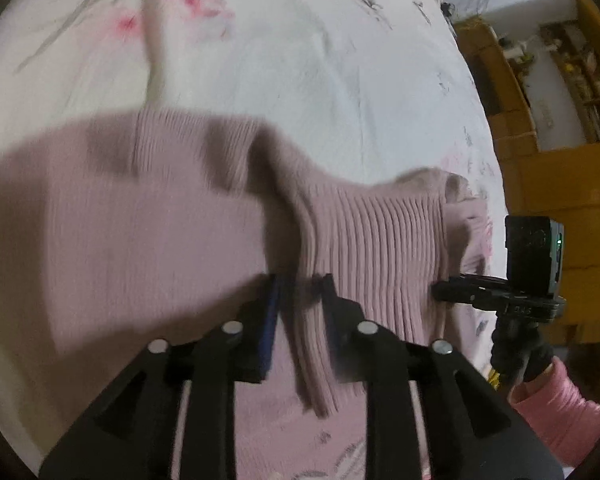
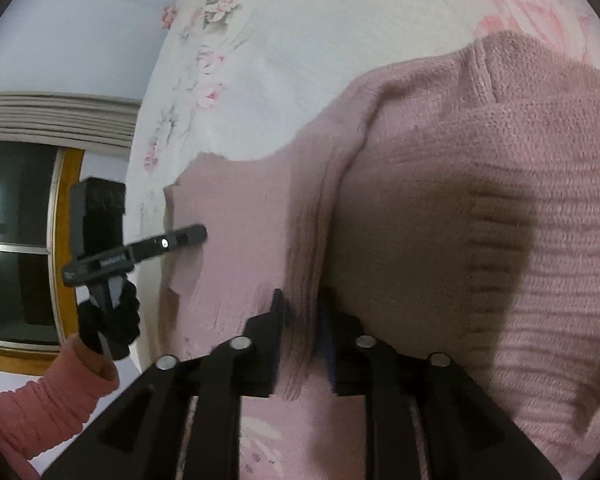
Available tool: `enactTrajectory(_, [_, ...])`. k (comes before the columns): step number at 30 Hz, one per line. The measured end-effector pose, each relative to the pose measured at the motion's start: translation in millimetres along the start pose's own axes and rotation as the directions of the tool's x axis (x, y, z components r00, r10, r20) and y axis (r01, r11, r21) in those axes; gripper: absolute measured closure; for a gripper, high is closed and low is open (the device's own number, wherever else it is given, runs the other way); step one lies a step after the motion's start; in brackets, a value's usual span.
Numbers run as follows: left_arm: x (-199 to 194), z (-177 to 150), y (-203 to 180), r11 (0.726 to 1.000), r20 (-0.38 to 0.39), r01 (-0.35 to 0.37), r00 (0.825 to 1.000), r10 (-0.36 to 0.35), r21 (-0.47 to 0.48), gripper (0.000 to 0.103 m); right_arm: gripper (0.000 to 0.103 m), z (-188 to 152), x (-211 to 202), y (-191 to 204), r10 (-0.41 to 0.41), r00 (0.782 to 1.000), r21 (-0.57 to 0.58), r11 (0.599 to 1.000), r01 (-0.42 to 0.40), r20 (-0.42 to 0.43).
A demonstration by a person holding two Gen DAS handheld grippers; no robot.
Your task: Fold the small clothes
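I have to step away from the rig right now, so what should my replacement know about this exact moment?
Left gripper: shut on a pinched ridge of the pink knit sweater, near its ribbed band.
Right gripper: shut on another fold of the same sweater, held beside the left one.
The sweater is lifted at both grips, the rest draping over the floral bedsheet.
Done: both grips taken. No neat fold is visible; the picture is motion-blurred.
Left: probably carry the held edge over, lay it flat, release, then finish folding.
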State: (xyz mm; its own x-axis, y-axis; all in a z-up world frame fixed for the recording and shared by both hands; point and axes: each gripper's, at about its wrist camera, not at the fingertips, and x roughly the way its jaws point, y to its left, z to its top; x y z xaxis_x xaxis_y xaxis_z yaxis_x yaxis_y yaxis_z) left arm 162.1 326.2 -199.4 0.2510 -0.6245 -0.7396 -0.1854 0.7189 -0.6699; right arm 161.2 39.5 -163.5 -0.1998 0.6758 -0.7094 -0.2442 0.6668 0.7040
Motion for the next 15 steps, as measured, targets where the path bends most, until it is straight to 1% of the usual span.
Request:
enactTrajectory(2, [-3.7,-14.4,-5.3,1.0,0.02,0.0,1.0,0.001,-0.006,0.052,0.063,-5.3,-0.7,5.9,0.008,1.0,-0.007,1.0,-0.008,0.0])
enactTrajectory(4, [-1.4,-22.7,-8.7,1.0,0.018,-0.002,1.0,0.002,-0.007,0.05,0.063,-9.7,1.5,10.6,0.013,1.0,-0.008,1.0,-0.013,-0.011])
enactTrajectory(6, [4.2,-31.0,-9.7,1.0,0.009,-0.003,1.0,0.003,-0.015,0.053,0.064,-15.1,5.0,12.4,0.024,0.999,-0.005,1.0,-0.024,-0.026])
enactTrajectory(7, [7.3,-33.1,-11.6,1.0,0.009,-0.02,1.0,0.02,-0.011,0.055,0.065,-16.4,8.2,13.5,0.02,0.999,-0.004,1.0,-0.02,-0.036])
enactTrajectory(8, [8.8,-31.8,-14.2,0.999,0.012,-0.032,0.999,0.032,-0.008,0.063,0.07,-16.3,9.6,14.7,0.013,0.999,-0.002,1.0,-0.013,-0.037])
enactTrajectory(9, [9.7,-31.3,-16.2,0.999,0.011,-0.04,0.999,0.04,-0.006,0.069,0.079,-15.5,11.9,16.7,0.01,0.999,0.001,1.0,-0.01,-0.037])
enactTrajectory(10, [9.5,-31.4,-15.9,0.999,0.005,-0.038,0.999,0.038,-0.008,0.081,0.085,-15.0,11.9,16.5,0.012,0.999,0.007,1.0,-0.011,-0.037])
enactTrajectory(11, [11.7,-30.9,-17.1,0.999,-0.008,-0.05,0.999,0.05,-0.01,0.086,0.089,-14.3,10.7,15.9,0.01,0.999,0.015,1.0,-0.009,-0.032])
enactTrajectory(13, [13.2,-32.0,-17.7,0.996,-0.021,-0.09,0.996,0.09,0.01,0.088,0.091,-14.8,5.7,14.4,-0.02,1.0,0.016,1.0,0.02,-0.021])
enactTrajectory(15, [13.3,-36.2,-16.4,0.994,-0.026,-0.107,0.994,0.107,0.02,0.088,0.092,-16.8,4.1,12.1,-0.085,0.996,0.004,0.996,0.086,-0.022])
